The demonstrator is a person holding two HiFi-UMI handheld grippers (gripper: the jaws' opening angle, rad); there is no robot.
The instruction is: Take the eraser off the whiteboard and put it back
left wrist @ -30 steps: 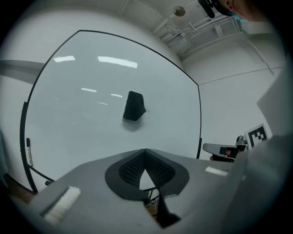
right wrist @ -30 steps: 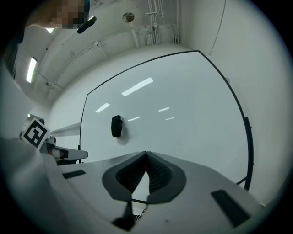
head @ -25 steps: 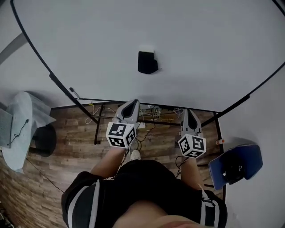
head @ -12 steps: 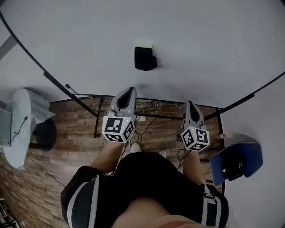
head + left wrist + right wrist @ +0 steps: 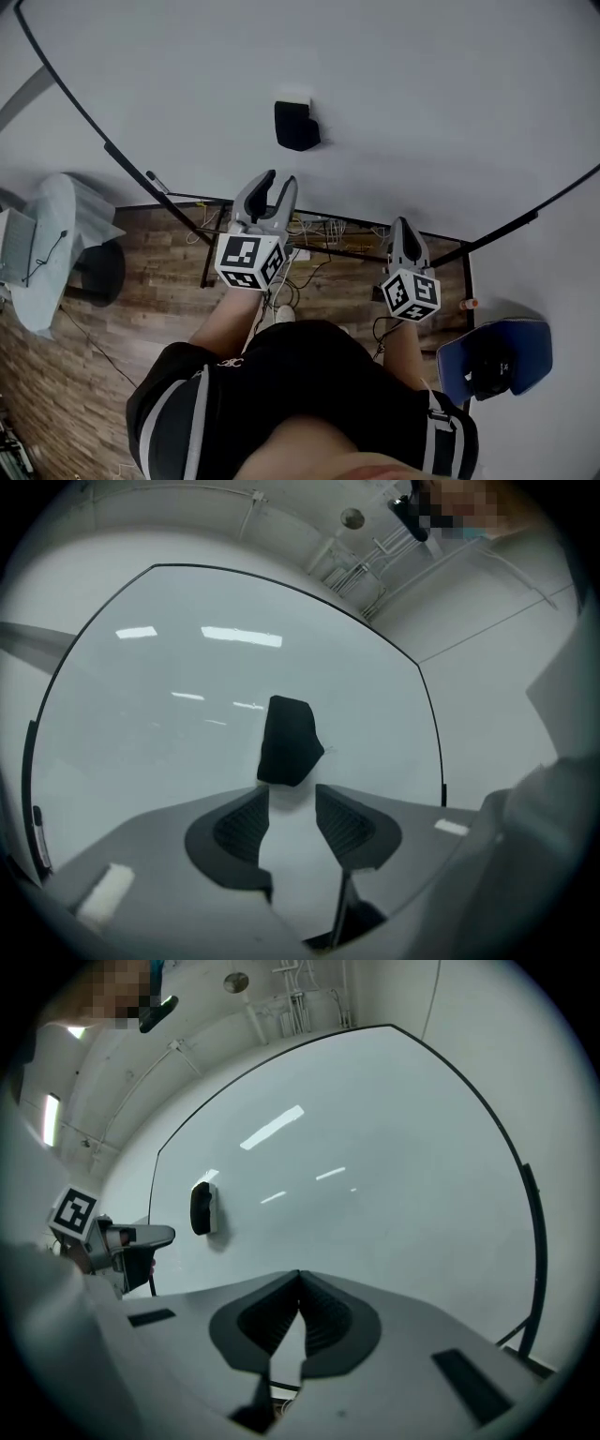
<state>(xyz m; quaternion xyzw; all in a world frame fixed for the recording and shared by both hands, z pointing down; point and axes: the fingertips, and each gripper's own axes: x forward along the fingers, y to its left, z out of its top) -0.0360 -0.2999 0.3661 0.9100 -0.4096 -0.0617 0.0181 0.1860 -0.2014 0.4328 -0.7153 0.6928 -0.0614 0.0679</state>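
A black eraser [image 5: 296, 125] sticks to the white whiteboard [image 5: 422, 103]; it also shows in the left gripper view [image 5: 289, 742] and the right gripper view [image 5: 202, 1207]. My left gripper [image 5: 278, 183] points at the board just below the eraser, apart from it. Its jaws are opening and nothing is between them [image 5: 292, 794]. My right gripper [image 5: 404, 225] is lower and to the right, its jaws shut on nothing [image 5: 299, 1277]. The right gripper view also catches the left gripper [image 5: 155, 1236] at its left edge.
The whiteboard has a thin black frame [image 5: 122, 161] and stands on legs over a wood floor [image 5: 141, 309]. A marker [image 5: 157, 181] lies at the board's lower left edge. A round grey chair [image 5: 56, 244] is at the left and a blue chair [image 5: 492, 356] at the right.
The left gripper has risen toward the eraser and its jaws have opened from shut. The right gripper has shifted slightly lower and to the right and stays shut.
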